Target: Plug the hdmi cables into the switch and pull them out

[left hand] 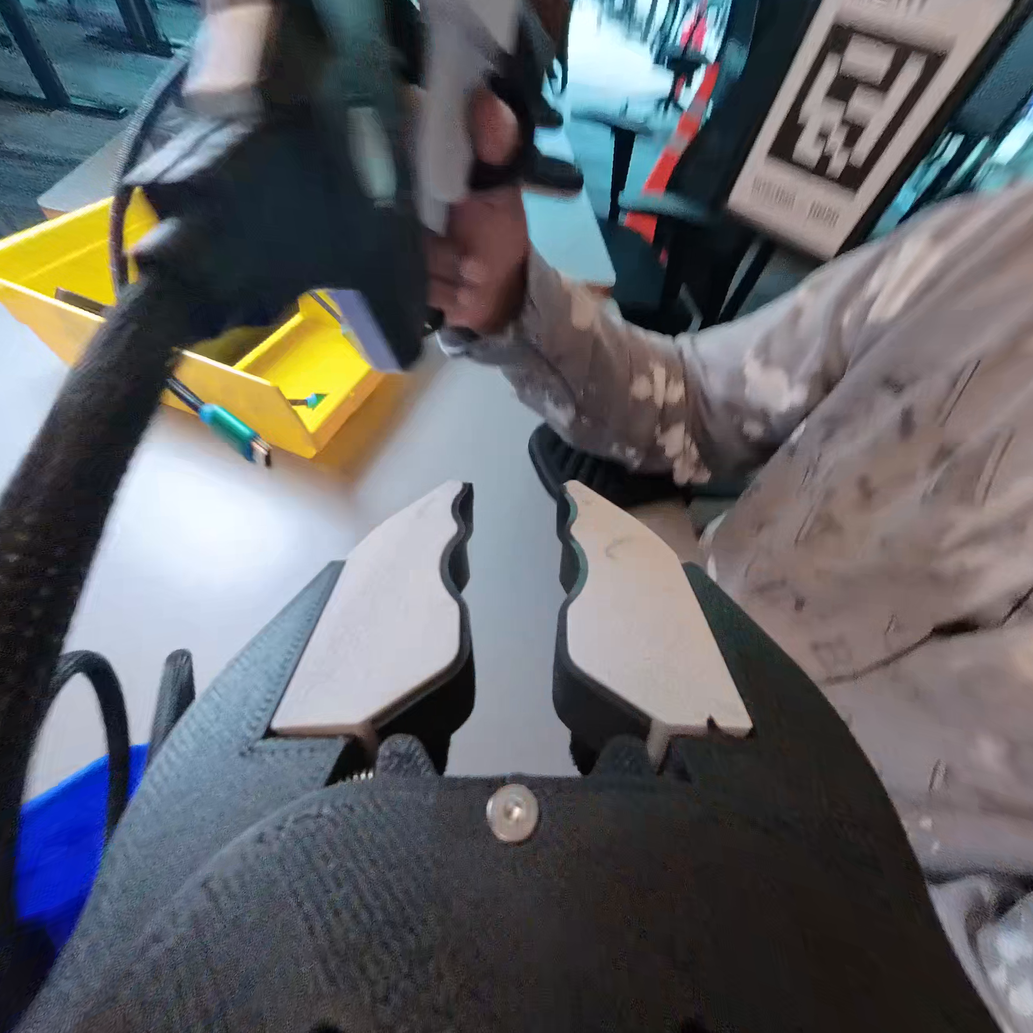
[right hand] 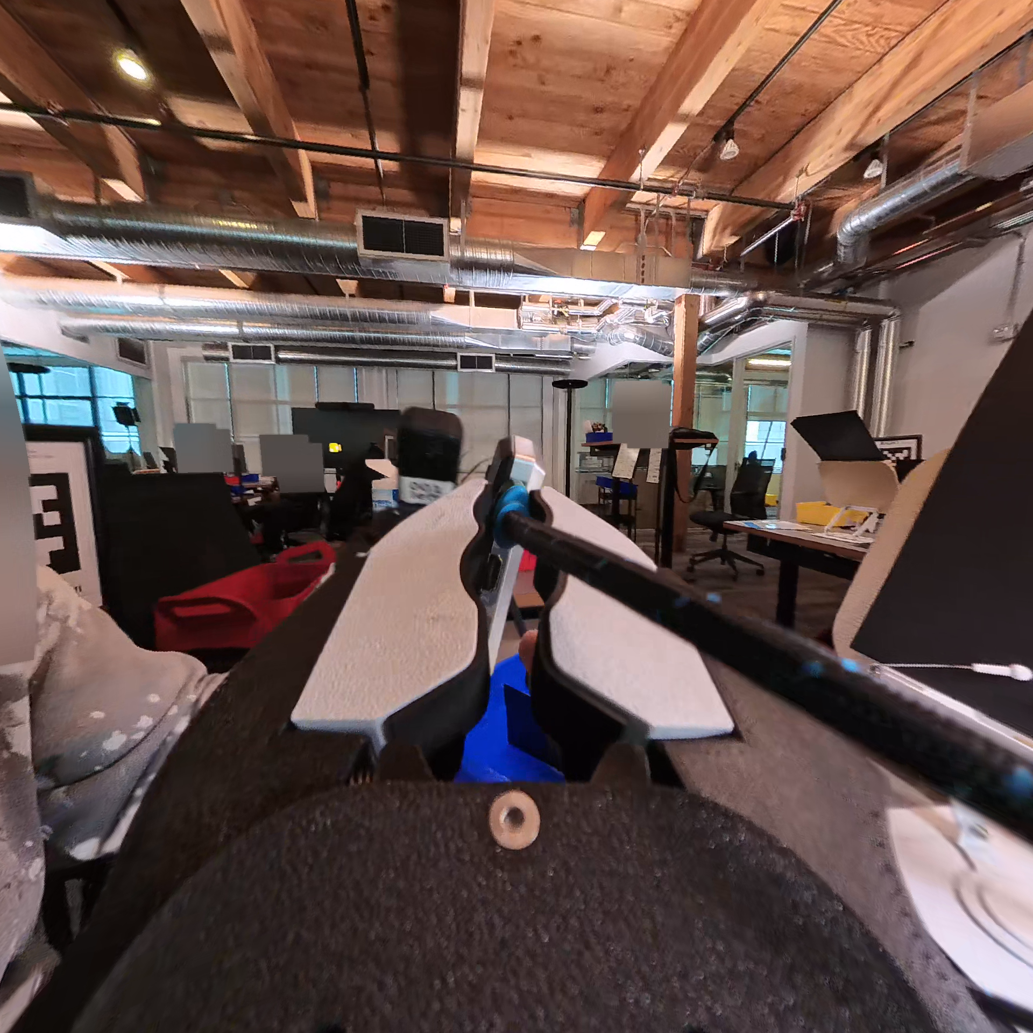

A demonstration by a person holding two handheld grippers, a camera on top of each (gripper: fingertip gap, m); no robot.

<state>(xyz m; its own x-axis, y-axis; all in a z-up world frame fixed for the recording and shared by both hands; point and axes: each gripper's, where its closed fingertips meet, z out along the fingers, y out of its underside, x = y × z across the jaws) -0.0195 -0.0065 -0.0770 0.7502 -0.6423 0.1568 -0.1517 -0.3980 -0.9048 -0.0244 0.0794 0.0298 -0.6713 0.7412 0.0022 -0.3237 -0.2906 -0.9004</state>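
In the right wrist view, my right gripper point(right hand: 511, 494) is shut on a flat white-grey switch point(right hand: 528, 469), held edge-on and raised toward the room. A blue-collared hdmi plug point(right hand: 510, 503) sits in the switch, and its black cable point(right hand: 726, 631) runs back to the lower right. In the left wrist view, my left gripper point(left hand: 514, 503) is open and empty above the grey table point(left hand: 212, 531). The right gripper's black body point(left hand: 290, 212) is blurred above it, held by a hand point(left hand: 481, 263). A second teal-blue hdmi plug point(left hand: 235, 433) hangs over the table by the yellow bin.
A yellow bin point(left hand: 290, 385) stands on the table behind the hanging plug. A blue bin point(left hand: 61, 827) is at the lower left. A thick black braided sleeve point(left hand: 67, 458) crosses the left side. A person's patterned sleeve point(left hand: 782, 419) fills the right. A marker board point(left hand: 849, 112) stands behind.
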